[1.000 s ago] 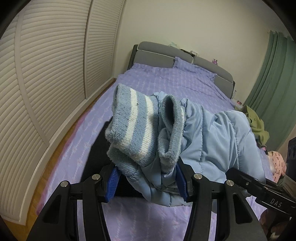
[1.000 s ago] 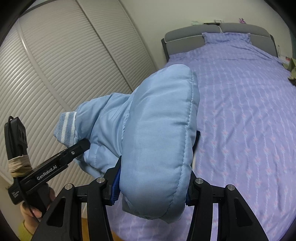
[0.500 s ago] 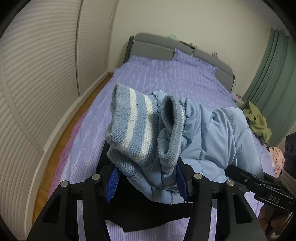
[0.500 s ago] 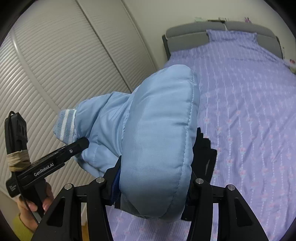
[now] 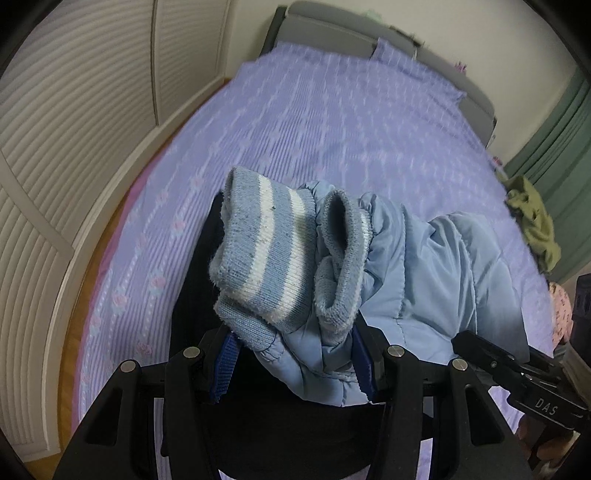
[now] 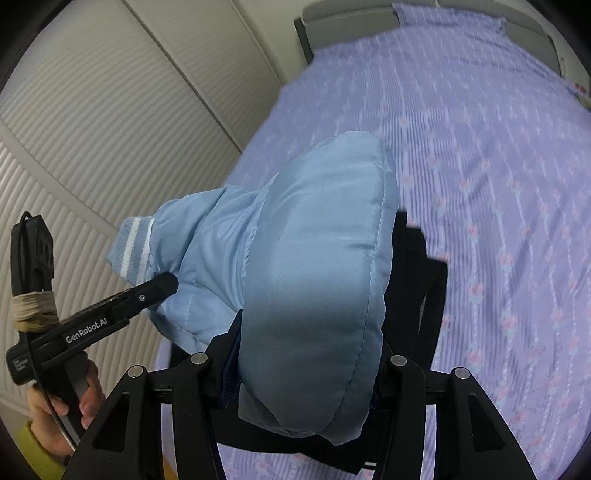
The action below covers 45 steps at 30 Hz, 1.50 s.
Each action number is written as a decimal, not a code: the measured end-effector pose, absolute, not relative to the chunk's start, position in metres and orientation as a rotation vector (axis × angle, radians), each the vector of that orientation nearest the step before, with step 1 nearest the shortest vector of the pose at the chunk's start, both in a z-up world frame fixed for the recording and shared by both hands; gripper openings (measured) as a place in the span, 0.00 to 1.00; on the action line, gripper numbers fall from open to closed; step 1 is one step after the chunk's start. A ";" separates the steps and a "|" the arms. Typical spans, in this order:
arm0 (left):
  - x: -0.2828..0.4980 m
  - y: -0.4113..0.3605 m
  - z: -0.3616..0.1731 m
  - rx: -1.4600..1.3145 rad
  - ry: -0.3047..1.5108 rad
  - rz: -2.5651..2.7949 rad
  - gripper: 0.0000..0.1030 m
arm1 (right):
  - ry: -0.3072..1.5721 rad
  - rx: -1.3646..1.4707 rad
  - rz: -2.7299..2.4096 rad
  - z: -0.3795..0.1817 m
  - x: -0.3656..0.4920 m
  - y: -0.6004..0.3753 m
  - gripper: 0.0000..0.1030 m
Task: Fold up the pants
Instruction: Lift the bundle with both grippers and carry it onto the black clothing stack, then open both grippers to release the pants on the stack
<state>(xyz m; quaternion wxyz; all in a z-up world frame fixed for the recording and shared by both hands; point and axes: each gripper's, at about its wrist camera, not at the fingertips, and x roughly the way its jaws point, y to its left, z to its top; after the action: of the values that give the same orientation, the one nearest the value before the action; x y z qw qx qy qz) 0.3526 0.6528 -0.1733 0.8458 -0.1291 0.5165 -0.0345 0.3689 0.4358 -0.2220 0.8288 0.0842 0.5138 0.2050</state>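
Observation:
Light blue padded pants (image 5: 432, 273) hang in the air between both grippers above the bed. My left gripper (image 5: 291, 365) is shut on the end with the blue-and-white striped knit cuffs (image 5: 262, 251). My right gripper (image 6: 306, 380) is shut on the puffy other end of the pants (image 6: 317, 280). The left gripper also shows in the right wrist view (image 6: 162, 286), clamped on the cuff end. A black garment (image 5: 192, 295) lies on the bed beneath; it also shows in the right wrist view (image 6: 417, 295).
The bed has a purple patterned cover (image 5: 332, 122) with a grey headboard (image 5: 332, 26) at the far end. White louvred closet doors (image 5: 74, 110) run along the left. An olive garment (image 5: 532, 218) lies at the bed's right edge, by green curtains (image 5: 554, 147).
Both grippers have tilted down and moved forward over the bed with the pants still held. More of the black garment beneath now shows.

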 end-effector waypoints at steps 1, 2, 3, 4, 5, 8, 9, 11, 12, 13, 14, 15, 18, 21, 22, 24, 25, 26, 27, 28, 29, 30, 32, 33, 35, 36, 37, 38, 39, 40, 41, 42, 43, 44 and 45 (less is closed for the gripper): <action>0.352 0.653 -0.178 -0.269 1.099 -0.070 0.52 | 1.113 0.188 0.433 -0.230 0.371 0.436 0.54; 0.353 0.655 -0.184 -0.270 1.112 -0.067 0.52 | 1.125 0.188 0.435 -0.234 0.371 0.436 0.54; 0.353 0.657 -0.187 -0.277 1.118 -0.061 0.52 | 1.128 0.184 0.437 -0.237 0.373 0.437 0.56; 0.353 0.660 -0.190 -0.296 1.123 -0.053 0.53 | 1.129 0.177 0.443 -0.238 0.382 0.440 0.59; 0.355 0.663 -0.192 -0.316 1.130 -0.047 0.54 | 1.133 0.169 0.449 -0.238 0.382 0.442 0.61; 0.354 0.673 -0.201 -0.378 1.159 -0.024 0.64 | 1.156 0.174 0.465 -0.240 0.382 0.440 0.68; 0.353 0.676 -0.201 -0.398 1.166 -0.017 0.68 | 1.161 0.184 0.465 -0.239 0.382 0.437 0.69; 0.347 0.681 -0.196 -0.432 1.163 0.006 0.72 | 1.158 0.191 0.462 -0.233 0.378 0.431 0.71; 0.342 0.682 -0.193 -0.441 1.151 0.019 0.75 | 1.150 0.187 0.458 -0.228 0.375 0.428 0.71; 0.336 0.682 -0.185 -0.441 1.129 0.035 0.77 | 1.132 0.178 0.451 -0.220 0.371 0.425 0.71; 0.331 0.682 -0.178 -0.427 1.108 0.058 0.77 | 1.118 0.174 0.446 -0.215 0.368 0.422 0.71; 0.326 0.682 -0.172 -0.410 1.093 0.077 0.77 | 1.098 0.172 0.437 -0.210 0.365 0.418 0.71; 0.316 0.680 -0.157 -0.398 1.059 0.089 0.79 | 1.068 0.151 0.410 -0.204 0.363 0.412 0.75; 0.303 0.675 -0.143 -0.373 1.034 0.095 0.79 | 1.057 0.125 0.409 -0.198 0.354 0.409 0.75; 0.298 0.672 -0.136 -0.355 1.020 0.097 0.79 | 1.052 0.124 0.410 -0.196 0.354 0.408 0.75; 0.288 0.665 -0.124 -0.312 0.995 0.099 0.80 | 1.029 0.117 0.415 -0.188 0.348 0.405 0.75; 0.281 0.660 -0.116 -0.283 0.977 0.104 0.81 | 1.013 0.111 0.418 -0.183 0.341 0.404 0.75; 0.274 0.654 -0.107 -0.253 0.957 0.109 0.83 | 0.988 0.099 0.418 -0.175 0.333 0.400 0.75; 0.269 0.650 -0.100 -0.226 0.941 0.114 0.86 | 0.967 0.085 0.415 -0.170 0.327 0.396 0.75; 0.260 0.643 -0.091 -0.198 0.919 0.118 0.87 | 0.944 0.067 0.407 -0.164 0.320 0.391 0.77; 0.251 0.636 -0.082 -0.170 0.902 0.120 0.88 | 0.919 0.050 0.397 -0.156 0.310 0.384 0.83; 0.243 0.629 -0.075 -0.149 0.889 0.118 0.90 | 0.897 0.040 0.388 -0.148 0.301 0.378 0.85; 0.224 0.611 -0.058 -0.103 0.857 0.109 0.94 | 0.851 0.021 0.374 -0.131 0.281 0.364 0.88; 0.213 0.600 -0.049 -0.080 0.840 0.102 0.96 | 0.834 0.010 0.368 -0.125 0.272 0.356 0.88; 0.193 0.579 -0.033 -0.050 0.815 0.097 0.98 | 0.802 -0.009 0.351 -0.111 0.251 0.339 0.90; 0.182 0.568 -0.026 -0.041 0.802 0.088 1.00 | 0.784 -0.016 0.340 -0.102 0.238 0.329 0.90; 0.171 0.557 -0.019 -0.038 0.795 0.079 1.00 | 0.774 -0.022 0.328 -0.095 0.227 0.321 0.91; 0.163 0.548 -0.014 -0.035 0.789 0.067 1.00 | 0.766 -0.027 0.317 -0.089 0.216 0.313 0.91; 0.153 0.536 -0.007 -0.024 0.780 0.052 1.00 | 0.760 -0.031 0.310 -0.083 0.207 0.305 0.91; 0.144 0.524 -0.002 -0.009 0.769 0.047 1.00 | 0.757 -0.034 0.303 -0.077 0.195 0.293 0.92; 0.135 0.515 0.003 0.001 0.759 0.048 1.00 | 0.754 -0.030 0.298 -0.072 0.184 0.285 0.92; 0.124 0.504 0.008 0.006 0.747 0.049 1.00 | 0.747 -0.025 0.293 -0.066 0.172 0.274 0.92; 0.112 0.494 0.013 0.009 0.737 0.045 1.00 | 0.741 -0.024 0.287 -0.062 0.161 0.265 0.92; 0.105 0.485 0.016 0.011 0.732 0.040 1.00 | 0.734 -0.024 0.273 -0.057 0.148 0.254 0.92; 0.094 0.474 0.021 0.012 0.725 0.031 1.00 | 0.728 -0.023 0.258 -0.051 0.134 0.243 0.92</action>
<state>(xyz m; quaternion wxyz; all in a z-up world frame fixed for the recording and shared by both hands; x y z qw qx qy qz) 0.0941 0.4744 0.0208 0.9349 0.0058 0.3546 0.0152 0.1343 0.2429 -0.0506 0.9263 -0.0114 0.3549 0.1260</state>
